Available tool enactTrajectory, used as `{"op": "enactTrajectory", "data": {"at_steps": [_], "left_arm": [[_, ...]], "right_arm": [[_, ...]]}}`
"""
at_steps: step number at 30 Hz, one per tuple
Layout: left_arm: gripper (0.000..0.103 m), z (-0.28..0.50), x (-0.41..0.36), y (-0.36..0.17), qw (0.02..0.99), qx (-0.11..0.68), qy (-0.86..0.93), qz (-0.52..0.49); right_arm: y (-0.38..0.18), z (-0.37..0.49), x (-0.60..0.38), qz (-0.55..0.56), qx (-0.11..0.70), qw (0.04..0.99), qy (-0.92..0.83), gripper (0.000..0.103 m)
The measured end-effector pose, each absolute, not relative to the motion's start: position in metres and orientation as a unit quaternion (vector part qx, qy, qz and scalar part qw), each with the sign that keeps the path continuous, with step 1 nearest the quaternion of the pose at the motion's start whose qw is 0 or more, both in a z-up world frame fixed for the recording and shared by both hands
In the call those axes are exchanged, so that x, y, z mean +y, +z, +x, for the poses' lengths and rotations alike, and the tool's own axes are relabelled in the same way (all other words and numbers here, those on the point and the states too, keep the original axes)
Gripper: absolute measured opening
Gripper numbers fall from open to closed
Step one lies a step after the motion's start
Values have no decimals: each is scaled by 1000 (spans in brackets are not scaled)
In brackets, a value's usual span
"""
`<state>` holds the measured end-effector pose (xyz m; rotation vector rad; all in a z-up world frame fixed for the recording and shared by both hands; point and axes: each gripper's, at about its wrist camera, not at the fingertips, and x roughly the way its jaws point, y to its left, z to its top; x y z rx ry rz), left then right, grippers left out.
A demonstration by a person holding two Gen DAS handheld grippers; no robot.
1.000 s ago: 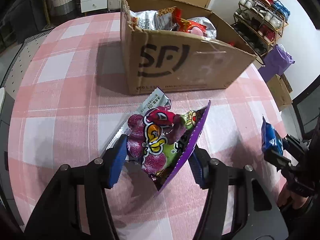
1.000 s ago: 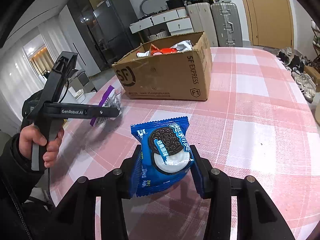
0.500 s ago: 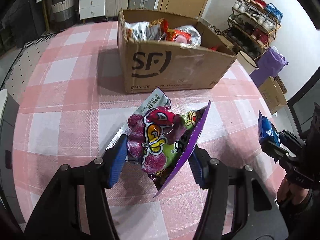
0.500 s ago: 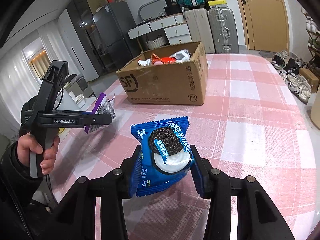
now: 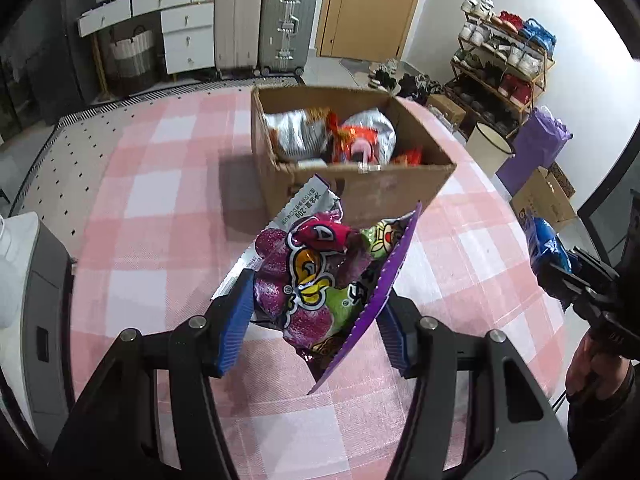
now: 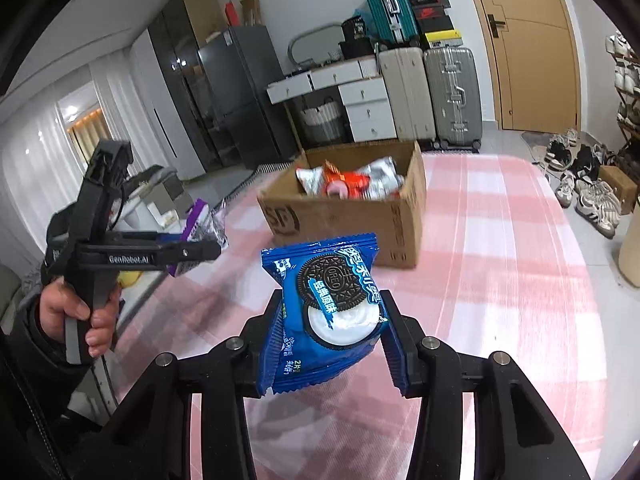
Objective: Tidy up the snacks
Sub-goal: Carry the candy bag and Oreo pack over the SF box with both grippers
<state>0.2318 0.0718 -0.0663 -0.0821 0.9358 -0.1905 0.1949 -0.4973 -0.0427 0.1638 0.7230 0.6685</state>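
Both grippers are loaded and clear of the table [image 5: 152, 208]: the left gripper [image 5: 316, 320] has its jaws closed on a purple gummy packet [image 5: 316, 276], and the right gripper [image 6: 332, 336] has its jaws clamped narrow on a blue Oreo packet [image 6: 328, 308]. The open cardboard box [image 5: 372, 192] sits at 12 o'clock from each gripper and already contains several silver and orange packets, so part of the sorting appears complete; these 2 held packets are not yet delivered, and judging from the frames they are the last loose snacks in sight, since no other packet lies on the pink checked cloth. Remaining work, as a judgement: carry both packets over the box rim and release. View differences: the left wrist view shows the box interior from above and the shoe rack [image 5: 504, 60] at 2 o'clock, with only a sliver of the Oreo packet at 3 o'clock; the right wrist view shows the person's hand [image 6: 80, 316] gripping the left tool at 9 o'clock, plus the fridge [image 6: 232, 92] and suitcases [image 6: 428, 92] behind
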Motion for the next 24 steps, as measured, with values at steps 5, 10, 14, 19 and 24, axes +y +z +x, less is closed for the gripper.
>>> {"op": "enactTrajectory", "data": {"at_steps": [5, 10, 14, 19, 24], "left_arm": [[55, 231, 81, -42, 895, 435, -92, -47], [55, 236, 87, -15, 902, 418, -95, -50], [55, 245, 91, 8, 910, 402, -94, -45], [55, 265, 80, 31, 915, 395, -77, -4], [55, 288, 70, 50, 914, 396, -89, -2]], "right_arm": [[-24, 208, -493, 81, 334, 879, 332, 45], [-6, 221, -487, 77, 321, 880, 341, 45], [12, 234, -483, 79, 307, 881, 350, 45], [41, 251, -476, 59, 284, 887, 359, 45], [65, 269, -470, 61, 270, 883, 379, 45]]}}
